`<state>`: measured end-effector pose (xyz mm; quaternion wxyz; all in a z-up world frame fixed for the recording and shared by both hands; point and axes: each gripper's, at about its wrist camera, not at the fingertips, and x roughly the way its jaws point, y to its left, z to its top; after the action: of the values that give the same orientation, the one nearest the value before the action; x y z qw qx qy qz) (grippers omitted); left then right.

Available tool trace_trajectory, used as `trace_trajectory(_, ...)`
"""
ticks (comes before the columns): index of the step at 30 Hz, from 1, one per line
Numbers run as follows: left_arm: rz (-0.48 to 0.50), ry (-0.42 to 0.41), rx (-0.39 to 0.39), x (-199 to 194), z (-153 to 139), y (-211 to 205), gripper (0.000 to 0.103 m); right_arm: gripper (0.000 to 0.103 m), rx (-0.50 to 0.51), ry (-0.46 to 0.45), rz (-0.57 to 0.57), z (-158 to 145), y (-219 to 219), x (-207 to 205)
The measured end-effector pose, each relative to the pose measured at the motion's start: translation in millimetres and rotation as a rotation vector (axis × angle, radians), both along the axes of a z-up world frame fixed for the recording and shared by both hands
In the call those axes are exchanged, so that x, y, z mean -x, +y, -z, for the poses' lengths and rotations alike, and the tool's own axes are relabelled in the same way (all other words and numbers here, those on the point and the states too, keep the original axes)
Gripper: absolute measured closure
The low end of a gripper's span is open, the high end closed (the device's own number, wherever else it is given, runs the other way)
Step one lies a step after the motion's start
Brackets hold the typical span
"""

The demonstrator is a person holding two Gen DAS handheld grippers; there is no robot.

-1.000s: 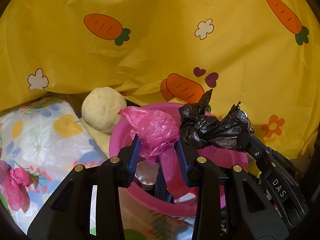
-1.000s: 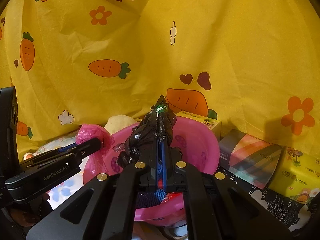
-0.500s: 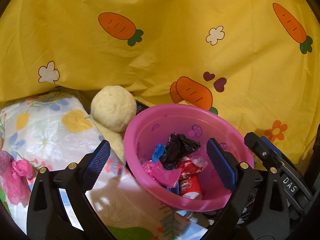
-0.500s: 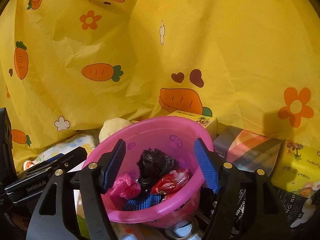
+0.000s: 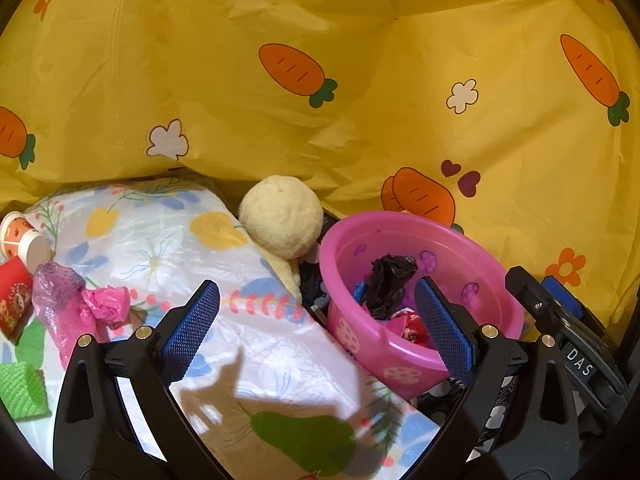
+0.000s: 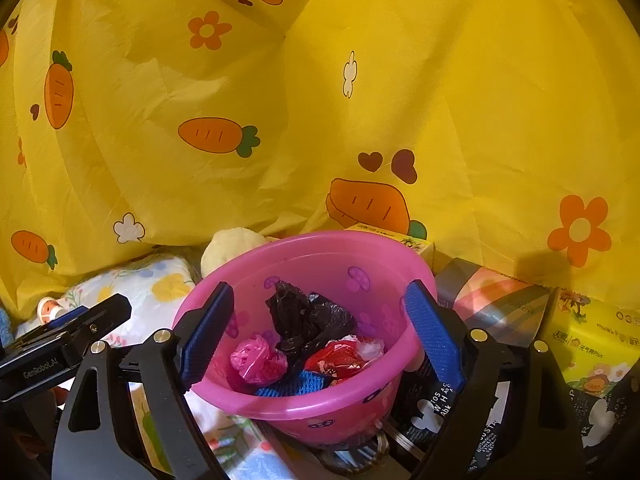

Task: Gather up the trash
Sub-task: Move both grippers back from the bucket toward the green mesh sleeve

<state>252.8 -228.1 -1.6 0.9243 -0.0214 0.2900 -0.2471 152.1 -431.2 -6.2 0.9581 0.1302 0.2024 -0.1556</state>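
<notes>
A pink plastic basin [image 6: 340, 240] holds a black bag [image 6: 308, 320], a pink bag [image 6: 258, 360], a red wrapper [image 6: 340, 360] and a blue piece. My right gripper [image 6: 320, 332] is open and empty, its jaws spread in front of the basin. My left gripper [image 5: 316, 328] is open and empty above the floral sheet [image 5: 160, 240], left of the basin [image 5: 460, 248]. Loose trash lies at the far left: a pink and purple bag [image 5: 76, 304], a paper cup [image 5: 24, 240], a red packet [image 5: 14, 300] and a green piece [image 5: 20, 390].
A yellow carrot-print cloth [image 5: 320, 80] hangs behind everything. A cream plush ball [image 5: 282, 216] sits between the sheet and the basin. Boxes and tissue packs [image 6: 592, 340] stand right of the basin. The right gripper's body [image 5: 568, 340] shows at the right edge of the left wrist view.
Both grippers opened and dropped the pink bag and the black bag into the basin. The left gripper then swung left, bringing the trash at the far left into view.
</notes>
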Motion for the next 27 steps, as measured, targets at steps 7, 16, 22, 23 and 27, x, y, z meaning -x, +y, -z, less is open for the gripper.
trace_trajectory(7,-0.039,-0.016,-0.01,16,0,22,0.007,0.017,0.021,0.006,-0.013,1,19,8)
trace_trajectory(16,-0.097,-0.037,-0.053,35,3,49,0.007,0.017,0.018,0.009,-0.032,3,43,21)
trace_trajectory(22,-0.124,-0.043,-0.064,46,3,65,0.007,0.017,0.03,0.012,-0.055,2,62,28)
trace_trajectory(23,-0.13,-0.044,-0.065,48,3,69,0.007,0.017,0.031,0.012,-0.058,2,65,29)
trace_trajectory(27,-0.163,-0.049,-0.075,54,4,85,0.007,0.017,0.034,0.008,-0.072,1,75,33)
